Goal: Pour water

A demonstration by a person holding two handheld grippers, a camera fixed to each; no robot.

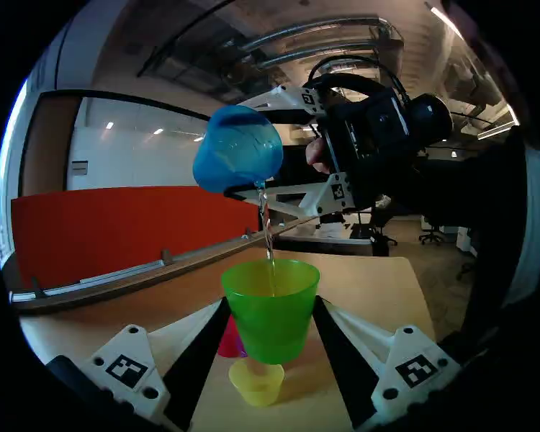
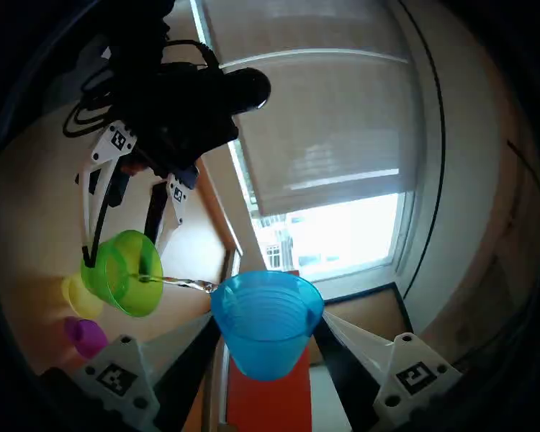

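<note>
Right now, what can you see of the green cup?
The green cup is translucent plastic, tapered, open-topped and upright. The left gripper clamps it on both sides, seemingly above the table. A thin water stream from the tilted blue cup falls into its mouth; the fill level is unclear. A yellow cup sits just below it.

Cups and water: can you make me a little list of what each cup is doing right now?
blue cup: tipped, gripped by the right gripper, pouring
green cup: upright, gripped by the left gripper, catching the water
water: thin stream falling from the blue cup's rim into the green cup
yellow cup: on the table, not held
pink cup: on the table beside the yellow cup, not held
</note>
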